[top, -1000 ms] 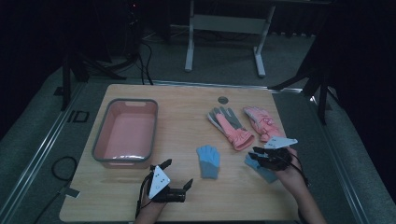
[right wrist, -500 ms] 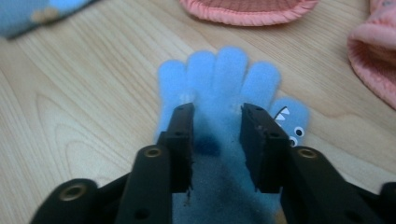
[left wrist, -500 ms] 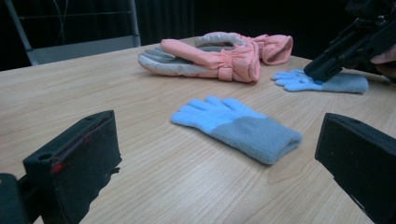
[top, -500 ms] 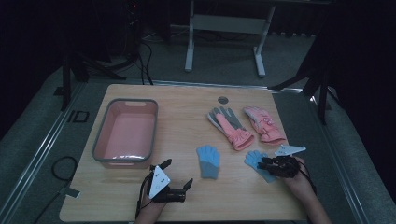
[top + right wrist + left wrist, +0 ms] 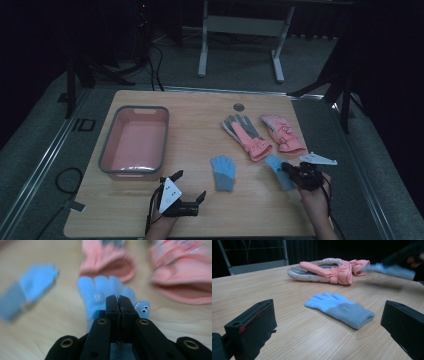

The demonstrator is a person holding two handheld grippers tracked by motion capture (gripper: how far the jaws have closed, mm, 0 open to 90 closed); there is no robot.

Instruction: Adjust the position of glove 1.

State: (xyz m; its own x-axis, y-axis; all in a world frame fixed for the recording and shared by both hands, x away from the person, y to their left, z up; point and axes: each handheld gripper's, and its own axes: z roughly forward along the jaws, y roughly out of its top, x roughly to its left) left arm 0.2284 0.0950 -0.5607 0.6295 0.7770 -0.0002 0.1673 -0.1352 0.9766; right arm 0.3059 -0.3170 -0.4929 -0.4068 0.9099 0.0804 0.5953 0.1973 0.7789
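I am looking along the left claw [image 5: 329, 325]: its two black jaws are standing wide apart, with nothing between them. A blue knit glove [image 5: 340, 309] is lying flat on the wooden desk [image 5: 249, 292] just ahead, grey cuff toward me. Farther back, a pink and grey glove [image 5: 322, 273] is resting against a second pink glove [image 5: 358, 265]. At upper right, the right claw [image 5: 404, 255] is holding another blue glove [image 5: 390, 270], blurred.
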